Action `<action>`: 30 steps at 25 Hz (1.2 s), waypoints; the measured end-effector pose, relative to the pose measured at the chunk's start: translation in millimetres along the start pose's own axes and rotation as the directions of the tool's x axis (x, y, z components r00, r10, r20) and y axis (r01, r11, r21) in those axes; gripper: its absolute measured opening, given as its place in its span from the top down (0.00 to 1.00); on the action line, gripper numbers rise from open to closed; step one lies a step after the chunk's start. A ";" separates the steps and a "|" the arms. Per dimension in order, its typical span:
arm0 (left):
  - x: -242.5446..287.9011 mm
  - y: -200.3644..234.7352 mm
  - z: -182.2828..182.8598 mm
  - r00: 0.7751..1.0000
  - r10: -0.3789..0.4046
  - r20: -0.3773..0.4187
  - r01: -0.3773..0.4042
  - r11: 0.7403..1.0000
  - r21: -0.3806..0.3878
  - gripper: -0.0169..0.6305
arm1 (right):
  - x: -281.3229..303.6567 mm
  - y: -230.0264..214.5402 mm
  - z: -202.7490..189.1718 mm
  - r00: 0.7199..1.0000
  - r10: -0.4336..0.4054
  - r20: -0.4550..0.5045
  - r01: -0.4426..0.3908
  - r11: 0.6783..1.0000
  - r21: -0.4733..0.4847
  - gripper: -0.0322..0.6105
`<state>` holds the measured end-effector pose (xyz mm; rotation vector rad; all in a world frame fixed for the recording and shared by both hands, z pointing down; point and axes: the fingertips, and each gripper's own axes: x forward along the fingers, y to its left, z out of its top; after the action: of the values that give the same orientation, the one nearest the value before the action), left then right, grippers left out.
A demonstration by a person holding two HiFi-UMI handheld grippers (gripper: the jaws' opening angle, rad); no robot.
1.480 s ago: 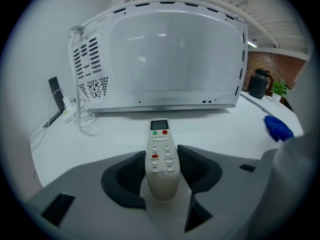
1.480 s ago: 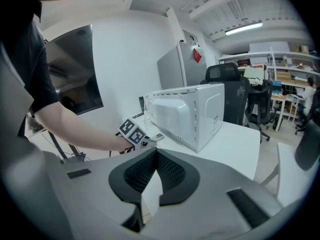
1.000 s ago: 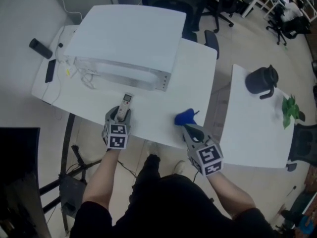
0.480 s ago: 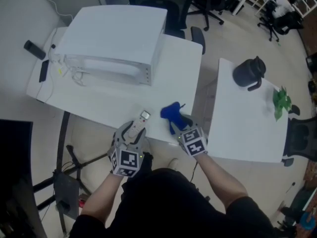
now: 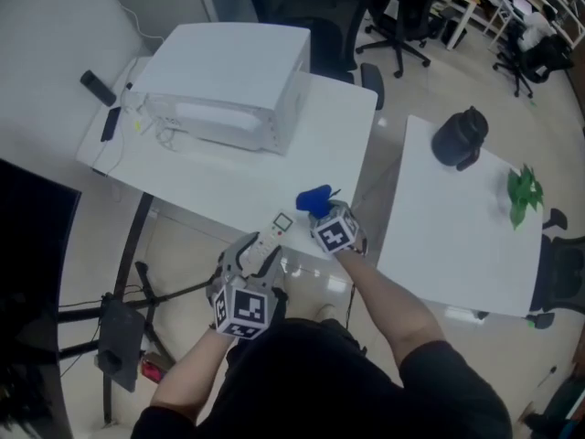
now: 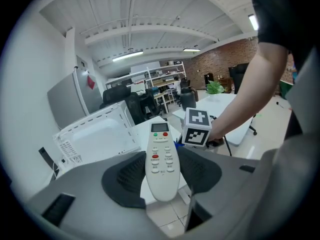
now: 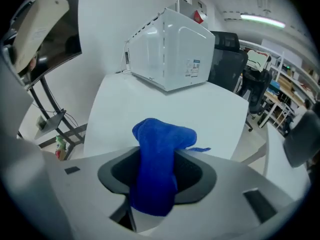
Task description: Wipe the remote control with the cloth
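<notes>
The remote control [image 6: 161,159] sits lengthwise in my left claw [image 6: 162,170], both pads closed against its sides, buttons and small display facing up. That detail comes only from the left gripper view. The head view adds that I hold it raised at the near edge of the counter [image 5: 228,181].

The blue cloth [image 7: 157,169] stands between the jaws of my right claw [image 7: 157,176], which have just been opening. The right gripper view shows a dark gap beside the cloth at one pad, so I am not clamping it. The head view shows only a blue lump by the counter's edge. A white microwave [image 5: 228,71] stands farther back.
</notes>
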<state>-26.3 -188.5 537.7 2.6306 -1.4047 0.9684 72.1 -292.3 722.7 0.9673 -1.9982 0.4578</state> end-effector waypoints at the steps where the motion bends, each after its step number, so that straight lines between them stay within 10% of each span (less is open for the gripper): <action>1: -5.0 -3.3 2.1 1.000 0.015 0.001 -0.015 1.000 0.007 0.66 | -1.9 -1.2 0.7 1.000 -0.004 0.006 0.004 1.000 0.003 0.68; 8: -40.9 -27.3 23.3 0.993 0.112 0.025 -0.113 0.992 0.053 0.66 | -88.8 7.0 27.9 0.975 0.028 0.221 -0.026 1.000 -0.012 0.74; 20: -54.3 -26.1 32.3 0.992 0.124 0.035 -0.129 0.953 0.273 0.66 | -304.9 119.6 99.2 0.803 0.257 0.538 -0.135 0.957 -0.255 0.74; 24: -60.9 -19.1 35.4 0.994 0.095 0.062 -0.111 0.913 0.393 0.66 | -292.1 179.6 103.0 0.822 0.372 0.431 -0.209 0.902 -0.379 0.74; 30: -88.2 -9.6 35.9 0.987 0.050 0.151 -0.133 0.786 0.604 0.66 | -281.5 213.0 112.7 0.878 0.358 0.318 -0.185 0.866 -0.464 0.75</action>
<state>-36.5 -126.8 465.3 3.1396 -1.4443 1.5225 -56.4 -96.9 435.2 0.5220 -2.4851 -0.0412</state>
